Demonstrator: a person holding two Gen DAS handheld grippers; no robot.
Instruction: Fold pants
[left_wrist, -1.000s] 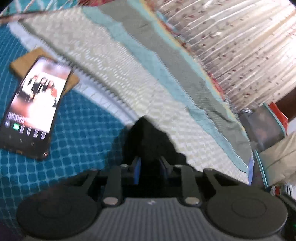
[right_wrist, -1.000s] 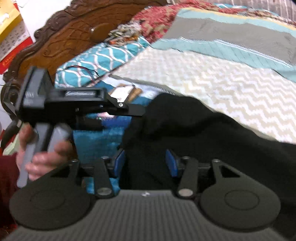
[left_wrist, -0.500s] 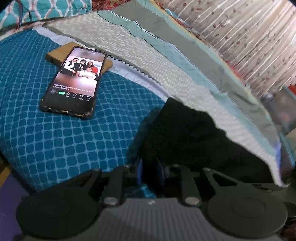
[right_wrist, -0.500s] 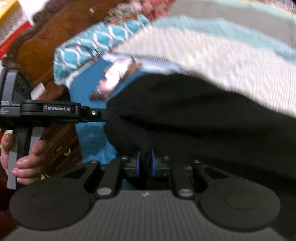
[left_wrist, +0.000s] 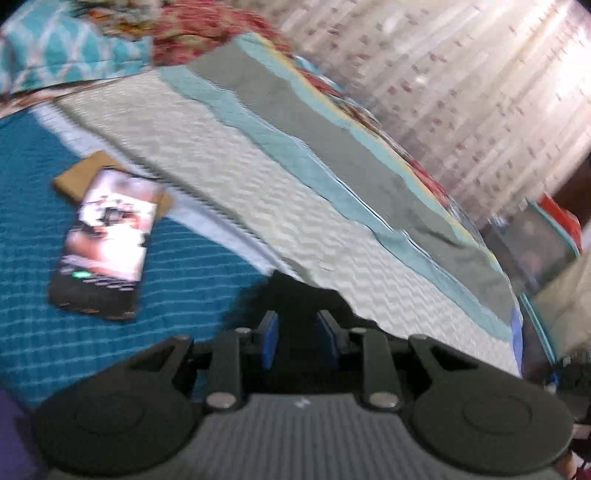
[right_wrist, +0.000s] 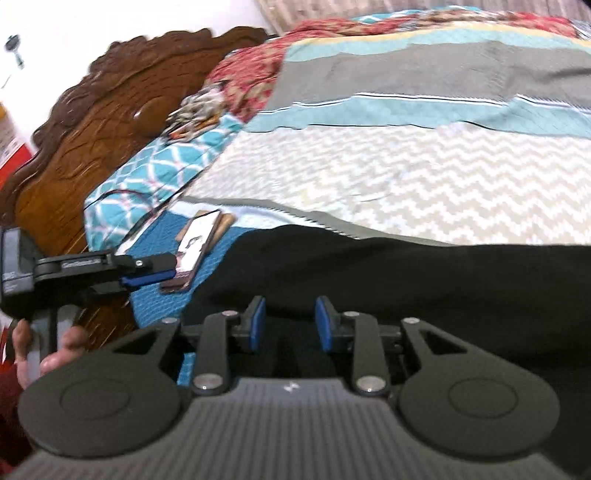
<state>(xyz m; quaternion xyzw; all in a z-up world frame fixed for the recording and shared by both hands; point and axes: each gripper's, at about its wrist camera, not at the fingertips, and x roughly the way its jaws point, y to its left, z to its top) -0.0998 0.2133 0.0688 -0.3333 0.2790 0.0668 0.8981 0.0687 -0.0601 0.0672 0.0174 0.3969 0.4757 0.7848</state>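
Note:
Black pants (right_wrist: 406, 280) lie across the near part of the bed. In the left wrist view only a dark corner of them (left_wrist: 295, 295) shows. My left gripper (left_wrist: 298, 338) is open, its blue pads either side of that corner. My right gripper (right_wrist: 290, 325) is open, its blue pads apart over the pants' near edge. The left gripper also shows in the right wrist view (right_wrist: 147, 271) at the left, held in a hand, off the cloth.
A phone with a lit screen (left_wrist: 105, 243) lies on a brown pad on the teal bedcover (left_wrist: 37, 314). A striped and chevron quilt (right_wrist: 406, 177) covers the bed. A carved wooden headboard (right_wrist: 92, 129) and patterned pillow (right_wrist: 155, 166) stand left. Curtains (left_wrist: 461, 92) hang beyond.
Both grippers were shut on the pants half a second ago and have opened, letting the cloth go. The left gripper has drawn back from the pants.

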